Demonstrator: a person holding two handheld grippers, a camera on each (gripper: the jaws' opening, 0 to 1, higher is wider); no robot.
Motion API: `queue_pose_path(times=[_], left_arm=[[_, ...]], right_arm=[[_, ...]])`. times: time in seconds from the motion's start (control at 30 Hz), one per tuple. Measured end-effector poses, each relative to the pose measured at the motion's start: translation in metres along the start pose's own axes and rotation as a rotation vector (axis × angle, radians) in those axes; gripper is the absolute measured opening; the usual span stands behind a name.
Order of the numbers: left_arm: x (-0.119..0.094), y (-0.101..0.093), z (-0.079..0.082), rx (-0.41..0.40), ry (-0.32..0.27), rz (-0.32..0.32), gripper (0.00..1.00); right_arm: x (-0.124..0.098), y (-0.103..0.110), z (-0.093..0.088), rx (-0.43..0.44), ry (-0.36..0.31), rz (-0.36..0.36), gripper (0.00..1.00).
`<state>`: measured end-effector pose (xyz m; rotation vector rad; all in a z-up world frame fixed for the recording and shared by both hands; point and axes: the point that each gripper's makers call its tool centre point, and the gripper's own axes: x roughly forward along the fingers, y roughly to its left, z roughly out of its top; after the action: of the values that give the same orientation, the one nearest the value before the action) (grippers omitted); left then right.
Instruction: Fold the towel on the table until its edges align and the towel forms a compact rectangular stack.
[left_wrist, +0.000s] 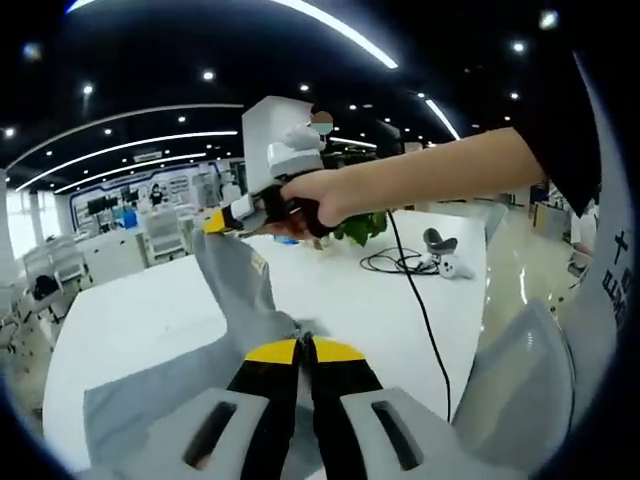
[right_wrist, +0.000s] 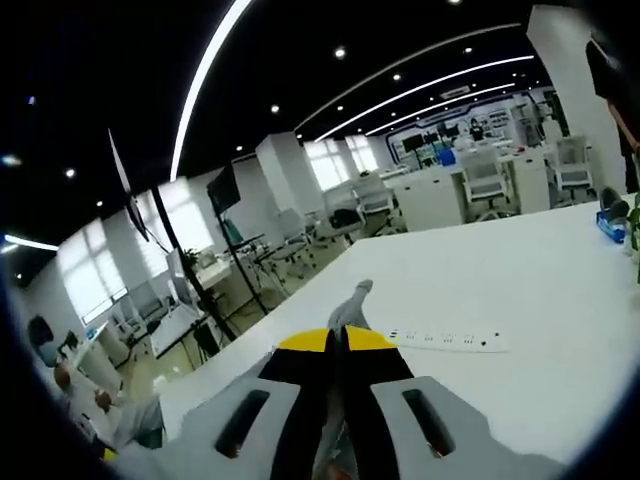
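— Towel, grey soft cloth (left_wrist: 235, 300), lifted off the white table (left_wrist: 140, 320): who holds it?
— Left gripper (left_wrist: 303, 343), jaws clamped on one bunched corner; right gripper (left_wrist: 222, 222), in a person's hand (left_wrist: 325, 200), jaws closed on another. Right gripper view: cloth pinched, white power strip (right_wrist: 445, 340) beyond

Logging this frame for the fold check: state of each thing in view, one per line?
towel: grey, lifted off the table, pinched at two points, partly draped on the tabletop
left claw: shut on towel
right claw: shut on towel, held up by a hand
table: white, towel partly on it
power strip: lying flat on table
black cable: trailing across table
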<state>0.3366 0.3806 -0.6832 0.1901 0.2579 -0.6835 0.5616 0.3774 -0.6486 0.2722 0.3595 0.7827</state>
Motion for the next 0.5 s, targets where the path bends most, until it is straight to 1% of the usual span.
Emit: queue_pose_path(times=[0.1,0.27,0.4,0.5], left_arm=[[-0.011,0.012,-0.001,-0.006,-0.004,0.049,0.03],[-0.027,0.025,-0.006,-0.017,0.004,0.086,0.03],[-0.039,0.037,-0.009,-0.027,0.006,0.127,0.03],[-0.05,0.049,-0.012,-0.042,0.001,0.169,0.03]], right_arm=[[0.007,0.01,0.001,0.009,0.002,0.013,0.01],[0.025,0.018,0.006,0.033,-0.006,0.04,0.01],[0.035,0.029,0.003,0.026,0.008,0.062,0.01],[0.043,0.033,0.003,0.041,0.009,0.075,0.01]])
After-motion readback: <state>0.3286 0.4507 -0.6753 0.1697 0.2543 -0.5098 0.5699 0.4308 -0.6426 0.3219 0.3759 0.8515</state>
